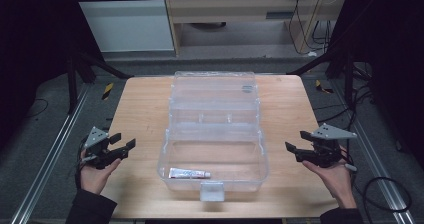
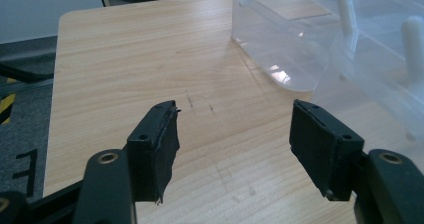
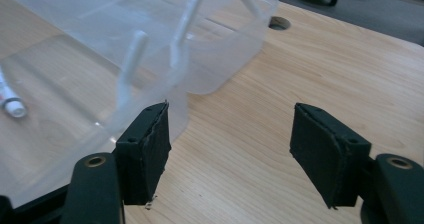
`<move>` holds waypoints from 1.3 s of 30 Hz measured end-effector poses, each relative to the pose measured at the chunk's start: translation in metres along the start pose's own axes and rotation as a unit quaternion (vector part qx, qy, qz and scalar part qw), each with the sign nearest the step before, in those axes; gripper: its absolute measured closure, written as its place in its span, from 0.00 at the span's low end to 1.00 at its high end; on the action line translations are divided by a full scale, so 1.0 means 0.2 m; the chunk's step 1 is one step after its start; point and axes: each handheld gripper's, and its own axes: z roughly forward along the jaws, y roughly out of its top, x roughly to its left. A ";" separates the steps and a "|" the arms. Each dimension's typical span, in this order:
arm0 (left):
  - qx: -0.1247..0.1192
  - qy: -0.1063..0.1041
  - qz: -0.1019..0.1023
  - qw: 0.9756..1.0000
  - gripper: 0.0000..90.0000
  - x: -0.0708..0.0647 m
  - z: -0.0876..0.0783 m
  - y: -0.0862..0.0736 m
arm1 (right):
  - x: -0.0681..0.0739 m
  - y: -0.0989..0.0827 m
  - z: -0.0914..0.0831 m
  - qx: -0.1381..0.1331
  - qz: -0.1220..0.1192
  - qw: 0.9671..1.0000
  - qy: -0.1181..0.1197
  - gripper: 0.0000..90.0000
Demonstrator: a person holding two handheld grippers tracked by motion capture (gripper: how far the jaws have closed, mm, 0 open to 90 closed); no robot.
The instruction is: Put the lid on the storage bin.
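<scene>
The clear box (image 1: 212, 134) stands open in the middle of the table (image 1: 140, 114), lid tipped back toward the top of the high view. A small tube (image 1: 189, 173) lies flat in its near compartment, at lower centre of that view, long axis running left to right, cap end toward the right.

The left gripper (image 1: 122, 143) hovers at the lower left, released and empty; the right gripper (image 1: 296, 143) at the lower right is also released and empty — both well apart from the box, jaws pointing inward at it.

The tube sits left of the box's middle, so the left gripper looks the nearer. The box's near wall and side walls stand between either gripper and the tube — a reach would likely have to come from above.
</scene>
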 end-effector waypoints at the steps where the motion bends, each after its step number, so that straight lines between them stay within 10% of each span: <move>1: 0.001 0.000 0.000 1.000 0.39 0.00 0.00 0.02 | 0.01 0.02 0.00 0.001 -0.005 1.000 0.005 0.37; 23: 0.004 -0.019 0.011 1.000 0.48 -0.03 0.02 0.09 | 0.22 0.30 0.04 0.033 -0.098 0.990 0.094 0.50; 39: 0.006 -0.066 0.074 0.995 0.52 -0.14 0.06 0.31 | 0.49 0.37 0.15 0.086 -0.164 0.963 0.198 0.59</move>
